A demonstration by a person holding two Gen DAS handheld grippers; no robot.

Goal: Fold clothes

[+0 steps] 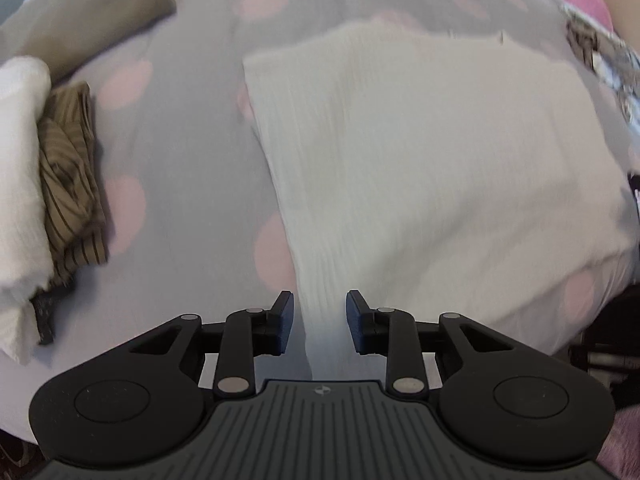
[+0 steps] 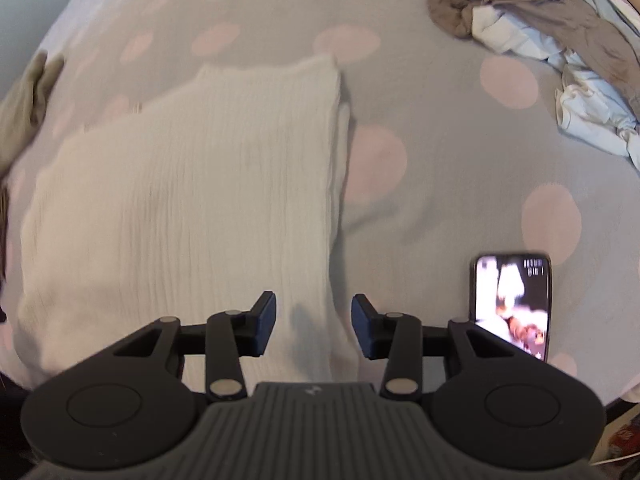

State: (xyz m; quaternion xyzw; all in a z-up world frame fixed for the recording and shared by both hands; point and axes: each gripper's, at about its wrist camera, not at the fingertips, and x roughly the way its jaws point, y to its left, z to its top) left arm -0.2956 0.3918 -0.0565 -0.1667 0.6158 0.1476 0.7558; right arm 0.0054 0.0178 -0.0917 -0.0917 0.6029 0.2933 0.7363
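Observation:
A white ribbed garment [image 1: 420,152] lies folded into a flat rectangle on the grey bedsheet with pink dots [image 1: 180,168]. My left gripper [image 1: 320,320] hovers over the garment's near left corner, open, its pads clear of the cloth. In the right wrist view the same white garment [image 2: 180,208] fills the left half. My right gripper [image 2: 314,326] stands open above its near right corner, with cloth below the gap but nothing pinched.
A brown striped garment [image 1: 72,184] and a white towel-like cloth [image 1: 20,184] lie at the left, a beige cloth [image 1: 88,12] behind them. A crumpled pile of taupe and pale blue clothes [image 2: 560,60] sits at the far right. A lit phone [image 2: 514,304] lies beside the right gripper.

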